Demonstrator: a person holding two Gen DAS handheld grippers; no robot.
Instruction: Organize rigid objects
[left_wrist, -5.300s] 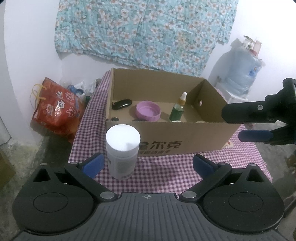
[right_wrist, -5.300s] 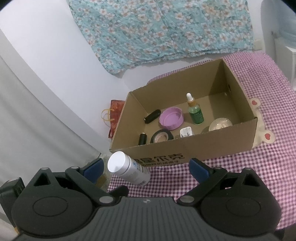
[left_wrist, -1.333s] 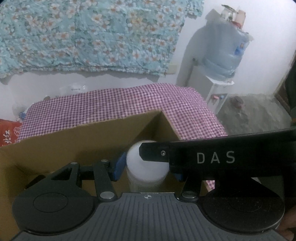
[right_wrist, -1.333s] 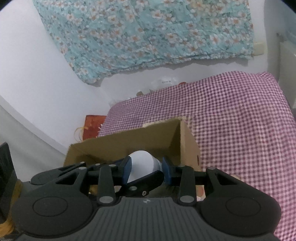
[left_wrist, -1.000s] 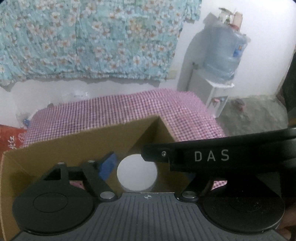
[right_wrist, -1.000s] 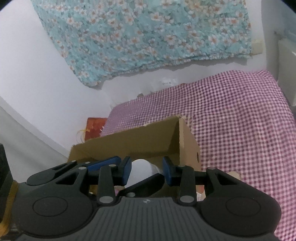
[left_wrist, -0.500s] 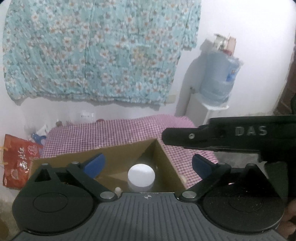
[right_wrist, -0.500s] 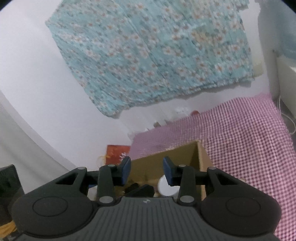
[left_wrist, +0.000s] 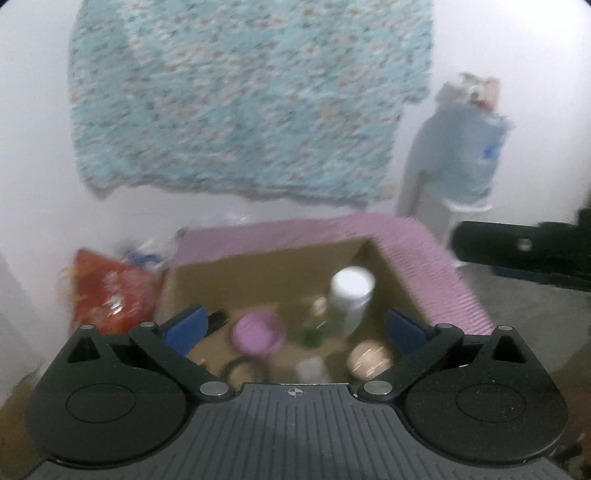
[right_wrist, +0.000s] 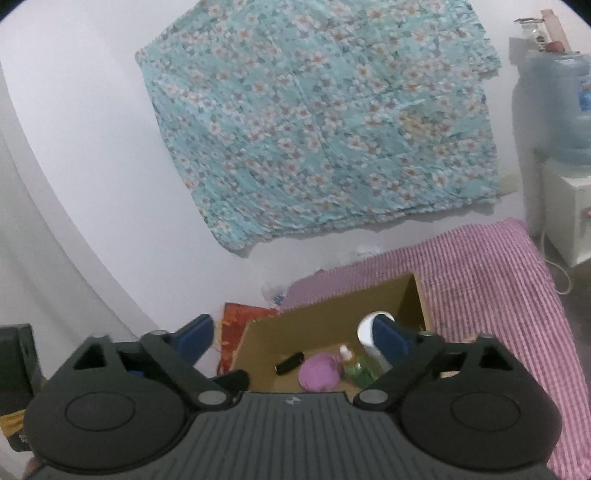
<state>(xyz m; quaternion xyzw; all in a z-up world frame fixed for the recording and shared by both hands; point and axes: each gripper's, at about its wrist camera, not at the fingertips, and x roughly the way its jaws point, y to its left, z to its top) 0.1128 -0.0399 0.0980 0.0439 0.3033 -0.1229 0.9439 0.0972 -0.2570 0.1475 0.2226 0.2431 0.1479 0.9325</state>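
A white-lidded bottle (left_wrist: 351, 295) stands upright in the far right corner of the cardboard box (left_wrist: 266, 266). It also shows in the right wrist view (right_wrist: 367, 332), partly behind a fingertip. With it in the box (right_wrist: 332, 310) are a purple lid (left_wrist: 258, 332), a green dropper bottle (right_wrist: 352, 363) and a black item (right_wrist: 290, 362). My left gripper (left_wrist: 293, 325) is open and empty, raised above the box's near side. My right gripper (right_wrist: 293, 338) is open and empty, also above the box. The left wrist view is blurred.
The box sits on a table with a pink checked cloth (right_wrist: 491, 266). A red bag (left_wrist: 107, 291) lies at the left of the table. A water dispenser (left_wrist: 461, 166) stands at the right. A floral cloth (right_wrist: 325, 118) hangs on the wall behind.
Both grippers have let go of the white bottle, which now stands in the box. Both have opened and pulled up and back from the box.
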